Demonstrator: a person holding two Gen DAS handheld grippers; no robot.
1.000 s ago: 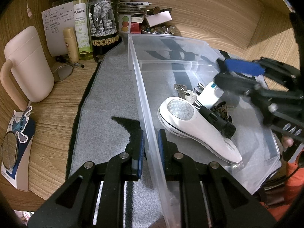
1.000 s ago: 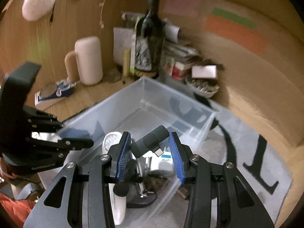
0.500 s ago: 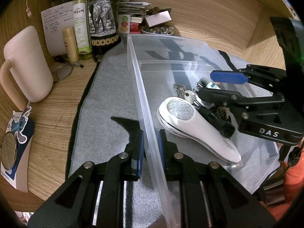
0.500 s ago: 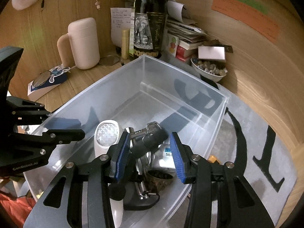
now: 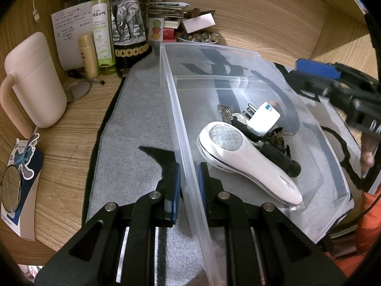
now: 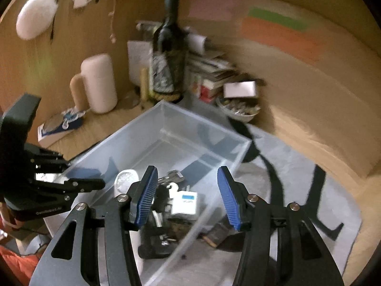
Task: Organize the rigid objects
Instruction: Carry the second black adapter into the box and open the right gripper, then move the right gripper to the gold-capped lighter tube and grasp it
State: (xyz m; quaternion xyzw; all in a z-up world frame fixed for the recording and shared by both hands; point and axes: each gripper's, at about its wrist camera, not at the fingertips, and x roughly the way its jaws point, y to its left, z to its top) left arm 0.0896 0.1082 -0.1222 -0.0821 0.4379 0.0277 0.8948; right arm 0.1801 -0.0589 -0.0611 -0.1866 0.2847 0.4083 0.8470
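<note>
A wine bottle with an elephant label (image 5: 128,23) is stood at the back beside a green spray bottle (image 5: 102,31). A pale pink mug (image 5: 33,81) is set to the left, a small bowl of trinkets (image 5: 197,37) behind.

Left wrist view sits low and close at the clear bin (image 5: 238,76), looking along its left wall toward the cluttered back wall at frame top. Right wrist view hangs higher over the bin's (image 6: 181,128) opposite side, blurred, facing the same back wall. Both share bin and wine bottle (image 5: 128,23) (image 6: 169,54).
</note>
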